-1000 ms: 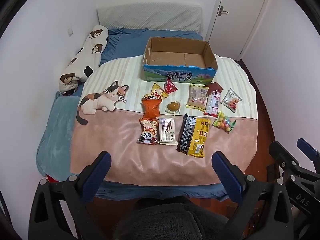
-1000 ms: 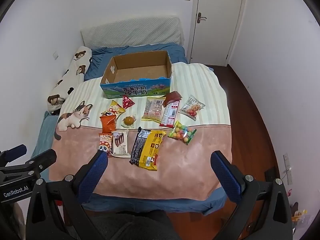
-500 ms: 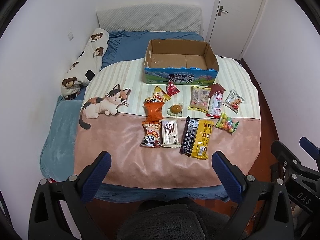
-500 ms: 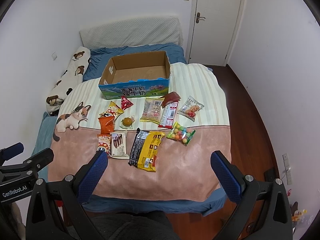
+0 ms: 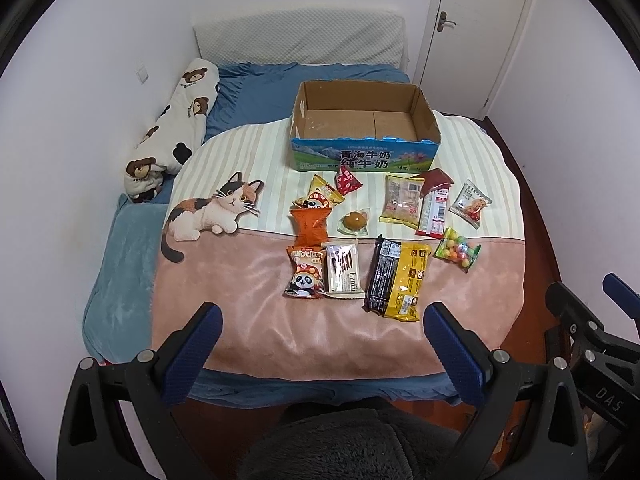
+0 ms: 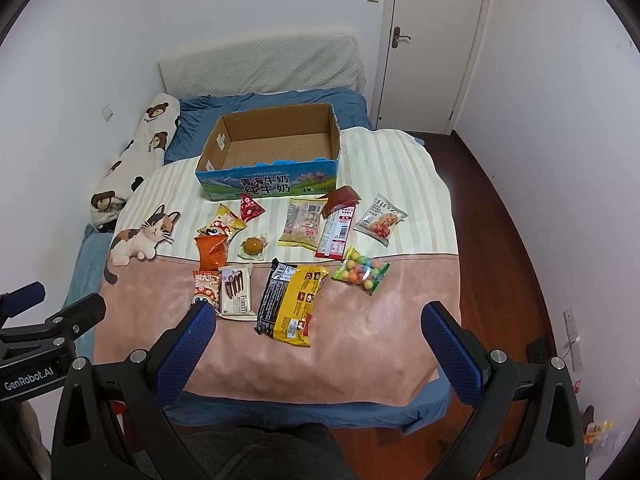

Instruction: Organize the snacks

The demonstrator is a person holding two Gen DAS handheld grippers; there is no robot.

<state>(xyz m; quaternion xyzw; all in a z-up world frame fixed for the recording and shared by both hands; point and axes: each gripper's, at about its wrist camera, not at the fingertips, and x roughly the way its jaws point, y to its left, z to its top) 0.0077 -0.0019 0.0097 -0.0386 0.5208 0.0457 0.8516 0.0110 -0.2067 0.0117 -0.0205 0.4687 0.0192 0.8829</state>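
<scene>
An open cardboard box (image 5: 364,120) (image 6: 276,144) with a blue printed front stands empty at the far side of the blanket. Several snack packs lie in front of it: a black and yellow bag (image 5: 398,278) (image 6: 294,300), a panda pack (image 5: 306,276), a white biscuit pack (image 5: 344,274) (image 6: 237,290), an orange pack (image 5: 311,222), a bag of coloured balls (image 5: 458,249) (image 6: 362,270) and a small round cake (image 5: 354,221). My left gripper (image 5: 322,328) and right gripper (image 6: 320,326) are both open, held above the near edge of the bed, touching nothing.
The snacks rest on a pink and striped blanket (image 5: 248,292) with a cat print (image 5: 212,212), spread over a blue bed. A bear-print pillow (image 5: 176,128) lies along the left wall. A white door (image 6: 432,44) and wooden floor (image 6: 500,216) are to the right.
Both cameras have shifted slightly, so the bed and snacks sit a little lower in the views. The snacks and box have not moved. Both grippers stay open.
</scene>
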